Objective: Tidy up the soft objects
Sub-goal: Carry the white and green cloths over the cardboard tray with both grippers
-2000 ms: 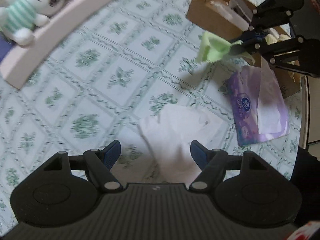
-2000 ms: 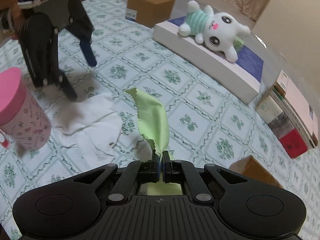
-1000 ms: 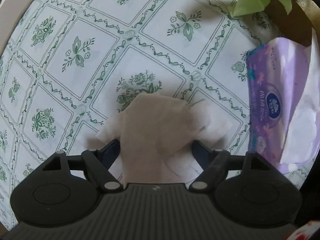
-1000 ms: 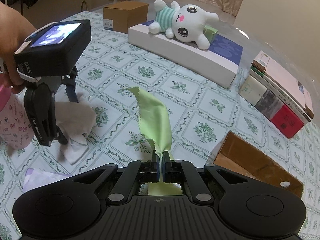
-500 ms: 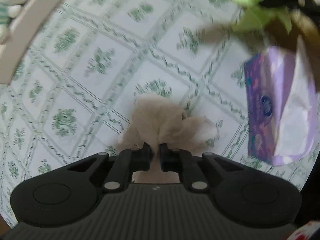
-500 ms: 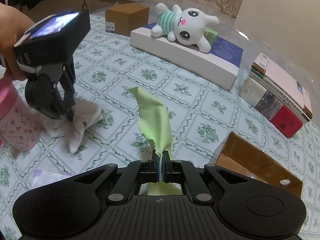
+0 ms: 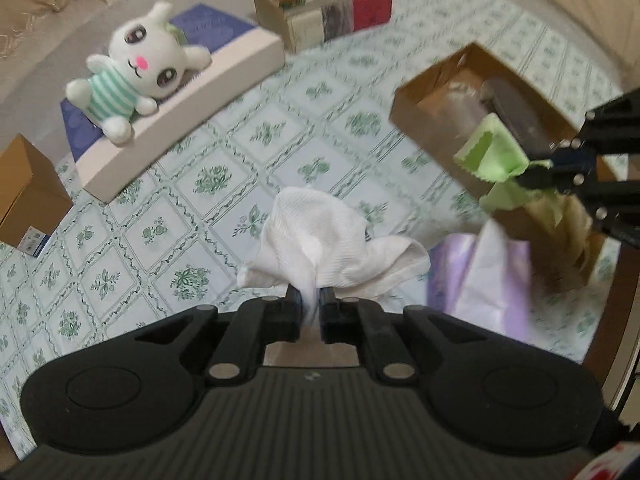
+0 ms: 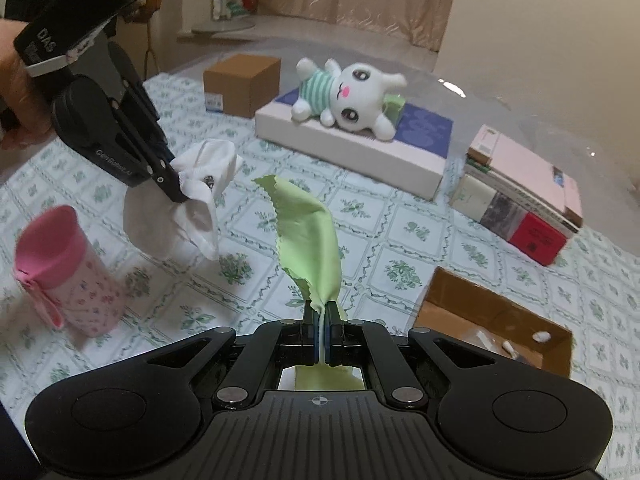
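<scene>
My left gripper (image 7: 309, 303) is shut on a white cloth (image 7: 324, 248), which hangs bunched above the patterned tablecloth; the right wrist view shows the left gripper (image 8: 182, 188) and the white cloth (image 8: 188, 216) lifted clear of the table. My right gripper (image 8: 322, 330) is shut on a light green cloth (image 8: 314, 236) that stands up from its fingers. From the left wrist view the right gripper (image 7: 548, 168) holds the green cloth (image 7: 494, 156) over an open brown cardboard box (image 7: 436, 92). A white plush bunny (image 8: 352, 98) lies on a flat white box (image 8: 352, 136).
A pink cup (image 8: 68, 268) stands at the left. A purple tissue pack (image 7: 480, 276) lies by the open box (image 8: 492, 316). Stacked books (image 8: 524, 192) sit at the right, a closed carton (image 8: 240, 80) at the back. A hand (image 8: 16, 88) grips the left tool.
My left gripper closed on the white cloth and lifted it off the table while tilting up. The right gripper rose a little, green cloth still held.
</scene>
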Tool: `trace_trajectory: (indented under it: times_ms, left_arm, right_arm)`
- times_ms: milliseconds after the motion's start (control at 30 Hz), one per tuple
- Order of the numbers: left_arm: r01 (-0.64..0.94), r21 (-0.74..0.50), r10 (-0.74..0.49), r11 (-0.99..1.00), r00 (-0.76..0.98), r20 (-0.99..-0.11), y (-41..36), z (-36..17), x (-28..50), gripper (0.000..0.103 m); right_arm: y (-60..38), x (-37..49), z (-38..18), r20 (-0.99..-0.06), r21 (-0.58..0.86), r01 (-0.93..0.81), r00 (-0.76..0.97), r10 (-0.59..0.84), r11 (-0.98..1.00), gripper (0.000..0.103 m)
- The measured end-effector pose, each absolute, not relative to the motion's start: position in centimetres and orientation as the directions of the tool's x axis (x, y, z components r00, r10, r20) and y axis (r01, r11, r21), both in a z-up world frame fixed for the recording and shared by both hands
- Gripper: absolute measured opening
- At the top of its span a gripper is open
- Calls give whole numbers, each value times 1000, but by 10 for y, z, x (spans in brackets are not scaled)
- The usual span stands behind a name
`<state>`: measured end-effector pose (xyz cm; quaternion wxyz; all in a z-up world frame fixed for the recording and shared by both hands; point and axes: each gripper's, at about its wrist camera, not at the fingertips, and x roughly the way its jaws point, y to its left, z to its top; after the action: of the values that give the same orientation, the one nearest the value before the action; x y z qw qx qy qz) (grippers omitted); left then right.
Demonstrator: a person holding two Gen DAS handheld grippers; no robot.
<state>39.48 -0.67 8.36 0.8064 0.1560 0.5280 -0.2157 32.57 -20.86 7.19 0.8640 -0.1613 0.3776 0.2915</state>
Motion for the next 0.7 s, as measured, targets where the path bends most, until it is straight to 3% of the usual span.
trace_trajectory:
  times_ms: [700]
  left_arm:
    - [387, -136, -344, 912, 544, -765, -44, 133, 249, 7]
  right_arm:
    - [-274, 211, 112, -690, 105, -460, 605, 397, 882, 2]
